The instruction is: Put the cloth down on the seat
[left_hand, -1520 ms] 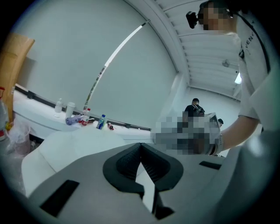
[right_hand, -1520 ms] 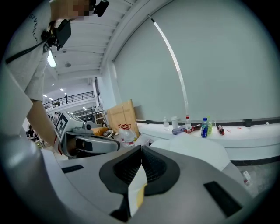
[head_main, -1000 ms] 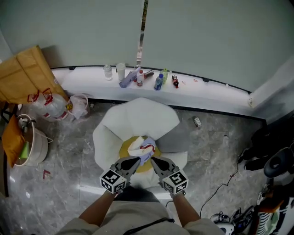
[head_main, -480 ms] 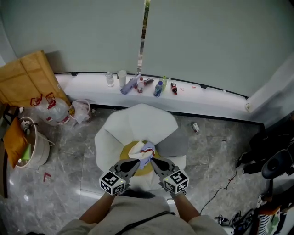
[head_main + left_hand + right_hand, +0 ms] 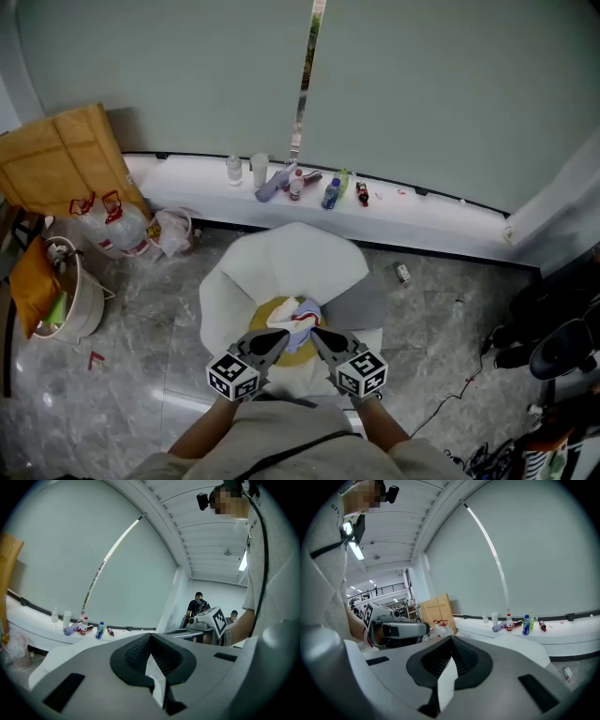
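Observation:
A white chair (image 5: 281, 258) with petal-shaped sides has a round yellow seat (image 5: 265, 312). A bunched white cloth (image 5: 298, 317) with red and blue marks hangs just over that seat. My left gripper (image 5: 280, 336) and right gripper (image 5: 315, 334) meet at its near edge, tips close together. In the left gripper view the left gripper (image 5: 150, 638) is shut on a white strip of cloth (image 5: 155, 670). The right gripper (image 5: 451, 640) is likewise shut on a white fold of cloth (image 5: 447, 680) in the right gripper view.
Behind the chair, a white ledge (image 5: 422, 214) carries several bottles (image 5: 328, 192) and a cup (image 5: 259, 171). Cardboard (image 5: 61, 159), plastic bags (image 5: 117, 225) and a bucket (image 5: 75, 295) stand at the left. A small can (image 5: 401, 273) lies on the floor; cables and dark gear (image 5: 553, 347) are at the right.
Both grippers stay shut on the cloth over the seat. The bunch has sunk slightly toward the yellow seat, and the head view has shifted a little.

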{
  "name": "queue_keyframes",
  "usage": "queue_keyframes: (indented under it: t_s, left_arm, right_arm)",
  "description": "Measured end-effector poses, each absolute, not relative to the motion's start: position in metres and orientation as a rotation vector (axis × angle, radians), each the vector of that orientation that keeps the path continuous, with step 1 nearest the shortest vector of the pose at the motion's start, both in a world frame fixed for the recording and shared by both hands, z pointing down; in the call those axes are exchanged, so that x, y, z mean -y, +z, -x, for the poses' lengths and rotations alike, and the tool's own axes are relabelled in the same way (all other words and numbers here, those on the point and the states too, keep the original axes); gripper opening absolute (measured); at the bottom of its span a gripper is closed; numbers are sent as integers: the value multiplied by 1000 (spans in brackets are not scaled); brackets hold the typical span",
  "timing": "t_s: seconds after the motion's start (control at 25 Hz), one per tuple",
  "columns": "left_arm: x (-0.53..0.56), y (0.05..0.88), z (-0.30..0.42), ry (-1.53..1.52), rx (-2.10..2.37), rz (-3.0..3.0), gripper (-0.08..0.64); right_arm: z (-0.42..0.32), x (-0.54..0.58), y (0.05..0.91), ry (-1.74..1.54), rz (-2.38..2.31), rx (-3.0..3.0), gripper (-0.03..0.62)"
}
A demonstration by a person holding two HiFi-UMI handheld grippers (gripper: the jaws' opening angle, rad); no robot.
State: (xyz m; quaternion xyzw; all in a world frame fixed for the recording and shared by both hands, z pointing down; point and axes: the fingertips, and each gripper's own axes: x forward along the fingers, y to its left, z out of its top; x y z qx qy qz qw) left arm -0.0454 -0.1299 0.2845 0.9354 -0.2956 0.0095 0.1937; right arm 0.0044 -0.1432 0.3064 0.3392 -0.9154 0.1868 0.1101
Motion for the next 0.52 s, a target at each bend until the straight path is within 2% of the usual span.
queue_keyframes:
  t_s: [0.52]
  left_arm:
    - [144,288,60,26,870,-2596,14]
  right_arm:
    - [-10,149,315,596,-1004,2689,18]
